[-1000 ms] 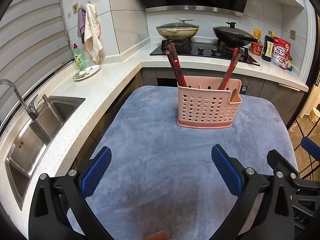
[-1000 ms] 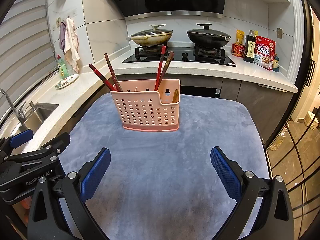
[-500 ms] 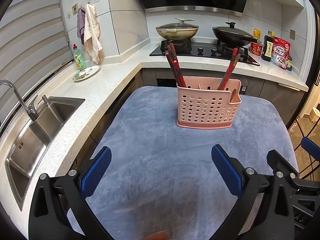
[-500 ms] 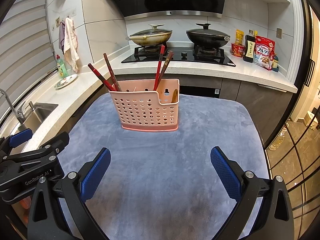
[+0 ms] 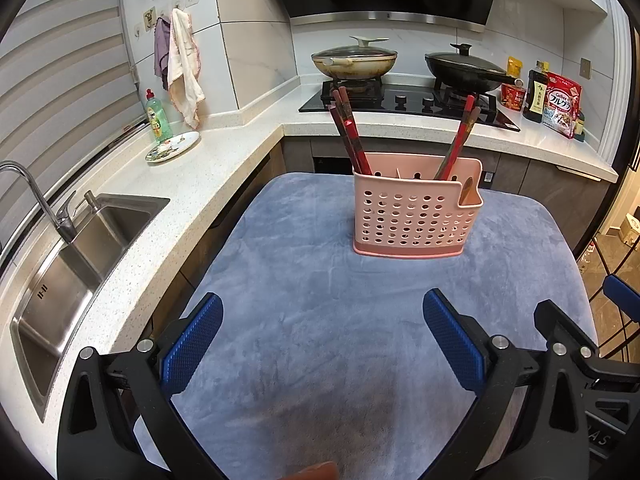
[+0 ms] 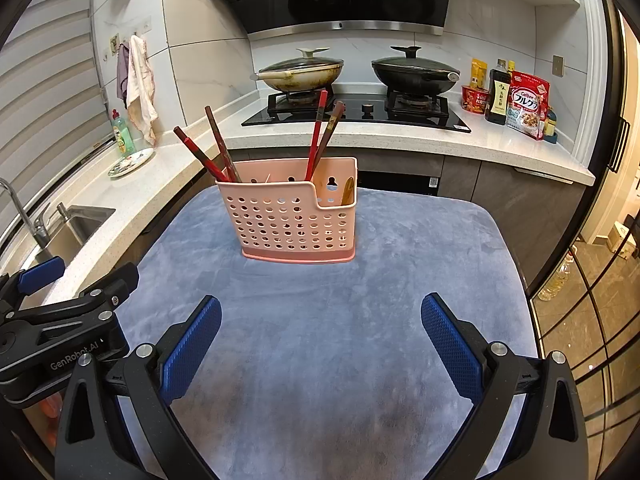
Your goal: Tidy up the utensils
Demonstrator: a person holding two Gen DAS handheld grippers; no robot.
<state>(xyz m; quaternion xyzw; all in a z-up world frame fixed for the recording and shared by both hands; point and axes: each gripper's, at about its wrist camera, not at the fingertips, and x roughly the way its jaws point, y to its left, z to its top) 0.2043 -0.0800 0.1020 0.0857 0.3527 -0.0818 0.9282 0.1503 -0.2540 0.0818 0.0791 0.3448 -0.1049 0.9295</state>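
Right, here's the pink utensil holder [image 5: 416,216] standing upright toward the far middle of the tabletop [image 5: 320,320], which is covered by a blue-grey cloth. Two pairs of red-and-brown chopsticks poke out of its main compartment: one pair [image 5: 350,132] leans left at the left end, the other pair [image 5: 458,138] leans right nearer the right end. In the small lower compartment at the holder's right end sits a wooden handle [image 5: 465,191], only its top showing.

Down at the near edge, the left gripper [image 5: 322,336] hovers above the cloth with its jaws spread wide and nothing between them. The blue ribbed pads [image 5: 192,344] face each other across bare fabric. Well apart from the holder, this one.

Over in the right wrist view, the right gripper [image 6: 320,340] looks the same: jaws wide, nothing held, blue pads [image 6: 450,348] framing empty cloth, with the holder [image 6: 294,216] well ahead and slightly left of centre. The left gripper's black body [image 6: 60,328] shows at that view's left edge, just beside the right one.

Behind the tabletop, a white counter [image 5: 192,184] wraps round, with a steel sink [image 5: 76,256] on the left. A hob [image 6: 356,114] at the back carries a lidded pan [image 6: 300,72] and a black wok [image 6: 414,72].
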